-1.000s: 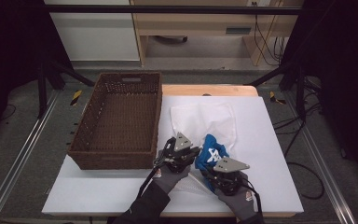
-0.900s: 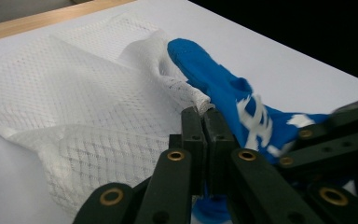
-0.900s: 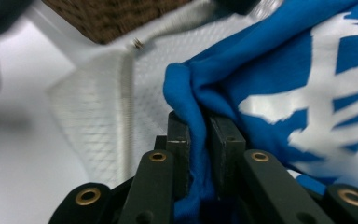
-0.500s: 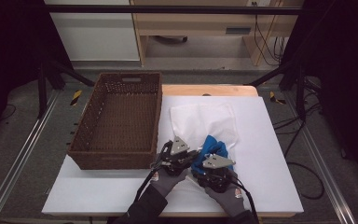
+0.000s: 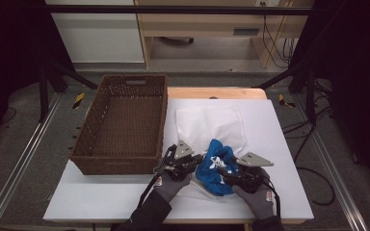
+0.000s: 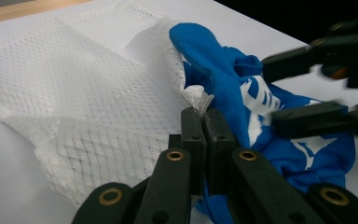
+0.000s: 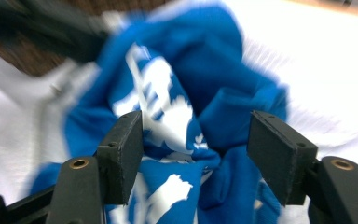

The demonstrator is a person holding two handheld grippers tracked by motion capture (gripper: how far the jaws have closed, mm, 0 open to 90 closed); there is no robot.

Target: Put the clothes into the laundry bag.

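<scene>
Low centre of the high view: the left tool (image 5: 196,159) is clamped on the mesh bag's (image 6: 74,93) edge. The right tool (image 7: 196,154), just opening, straddles the blue shirt (image 5: 217,166), which lies half inside the bag; pushing it in remains.

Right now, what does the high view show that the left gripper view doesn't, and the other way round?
The high view alone takes in the brown wicker basket, both gloved hands, and the floor and furniture beyond the table. The left gripper view alone shows, close up, the left gripper with jaws shut on an edge of the white mesh bag. Both share the mesh bag, the blue garment bunched at its opening, and the right gripper, whose jaws stand apart and have just been opening.
</scene>
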